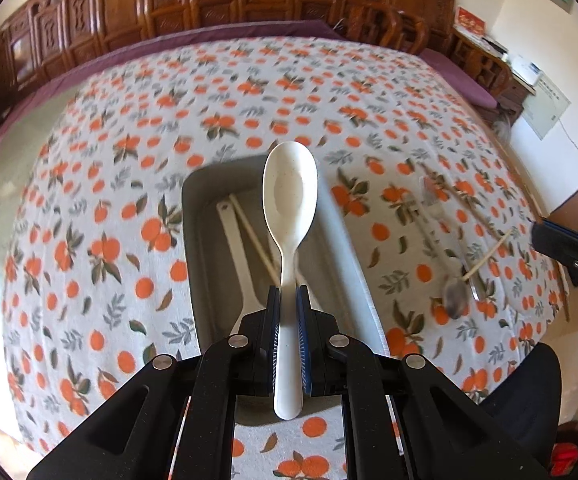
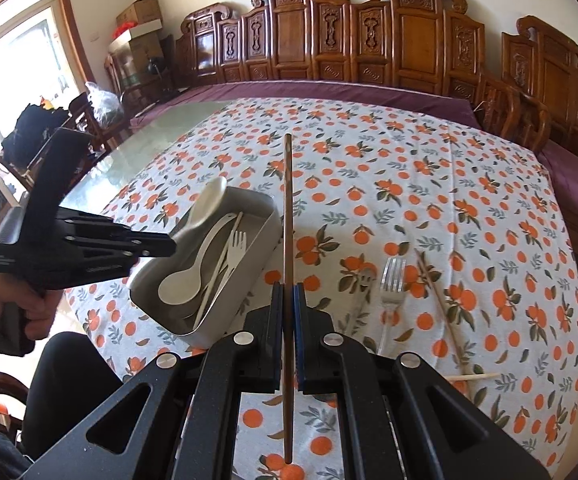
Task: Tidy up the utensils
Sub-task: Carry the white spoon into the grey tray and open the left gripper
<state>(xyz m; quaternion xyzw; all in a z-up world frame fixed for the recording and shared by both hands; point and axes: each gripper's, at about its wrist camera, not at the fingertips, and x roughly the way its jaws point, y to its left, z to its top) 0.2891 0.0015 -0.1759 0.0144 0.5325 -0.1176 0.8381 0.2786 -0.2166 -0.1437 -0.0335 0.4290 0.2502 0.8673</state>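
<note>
1. Table point(image 2: 369, 152) draped in orange-print cloth point(image 1: 109, 200).
2. Grey tray point(image 2: 257, 204) near the left side, holding a white spoon point(image 2: 181, 286), fork point(image 2: 236, 246) and chopstick point(image 1: 253, 236).
3. Left hand-held gripper point(image 1: 287, 292) pinching cream spoon point(image 1: 289, 192) above the tray.
4. Right hand-held gripper point(image 2: 287, 292) clamped on brown chopstick point(image 2: 287, 200).
5. Clear fork point(image 2: 392, 284) and pale chopstick point(image 2: 441, 304) lying loose on the cloth.

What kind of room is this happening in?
Probably a home dining or living room. A large table wears an orange-print tablecloth, carved wooden chairs line the wall behind it, and cutlery lies about, some in a grey tray.
</note>
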